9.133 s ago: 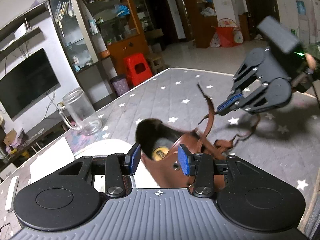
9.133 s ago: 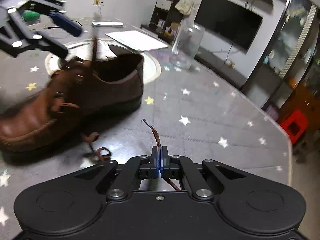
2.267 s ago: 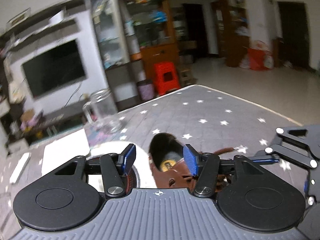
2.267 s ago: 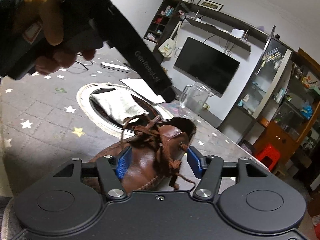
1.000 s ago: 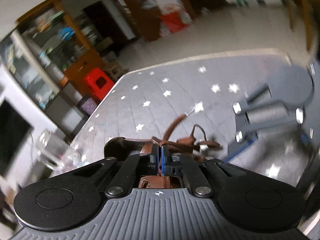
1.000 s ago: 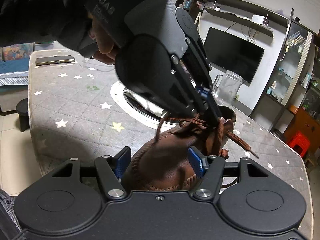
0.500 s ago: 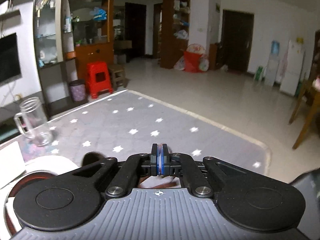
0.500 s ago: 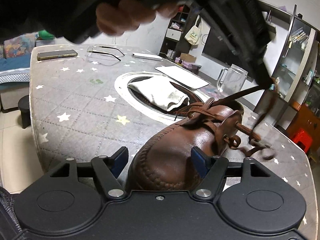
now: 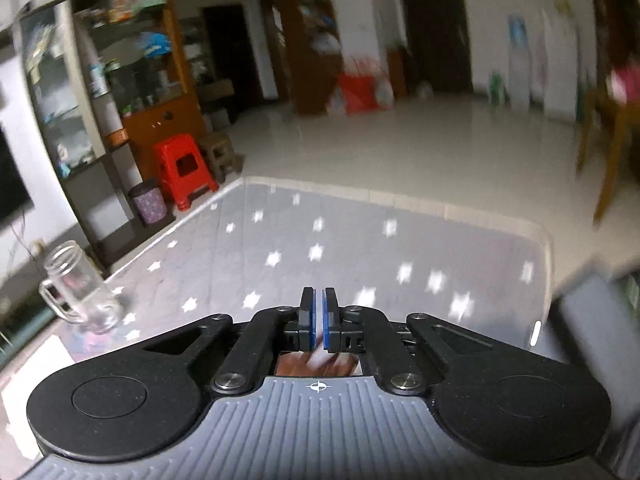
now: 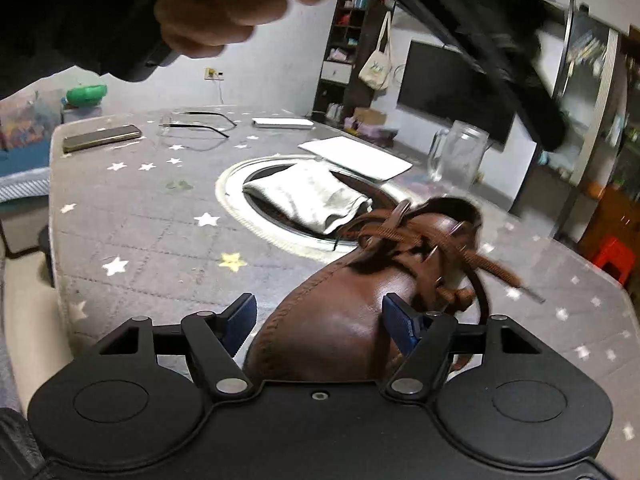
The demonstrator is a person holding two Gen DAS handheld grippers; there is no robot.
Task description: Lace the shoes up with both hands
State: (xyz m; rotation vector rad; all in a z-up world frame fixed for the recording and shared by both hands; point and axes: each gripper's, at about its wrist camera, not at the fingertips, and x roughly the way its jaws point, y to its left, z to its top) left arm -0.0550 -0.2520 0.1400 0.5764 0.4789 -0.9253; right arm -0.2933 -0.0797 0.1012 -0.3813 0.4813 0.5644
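A: Start nearest; what is the right gripper [image 10: 320,322] doing?

B: Its blue pads [image 10: 240,318] stand wide apart; the toe of the brown shoe [image 10: 340,320] sits between them, and I cannot tell whether either pad touches the leather.

A: And the shoe itself?

B: It lies on the table [image 10: 140,216], toe toward the right wrist camera, heel away; the brown lace [image 10: 404,236] crosses the tongue, one end trails off the right side of the shoe and another reaches left toward the round inset [image 10: 228,184].

A: Past the shoe?

B: A grey cloth [image 10: 312,196] lies in that inset just behind the shoe; behind the cloth, white paper [image 10: 356,156]; right of the paper and behind the heel, a glass mug [image 10: 456,156]; far left of the shoe, a phone [image 10: 102,138] and glasses [image 10: 200,124].

A: The left gripper [image 9: 319,316]?

B: Nearly closed; its pads [image 9: 330,320] leave only a narrow slit, and nothing shows gripped in it, though the view is blurred; a patch of brown shows below the pads, too smeared to name; from the right wrist view a hand [image 10: 236,8] holds its black body high above the shoe.

A: Beyond it?

B: The starred table, the mug at left, then a red stool [image 9: 184,168] on the floor.
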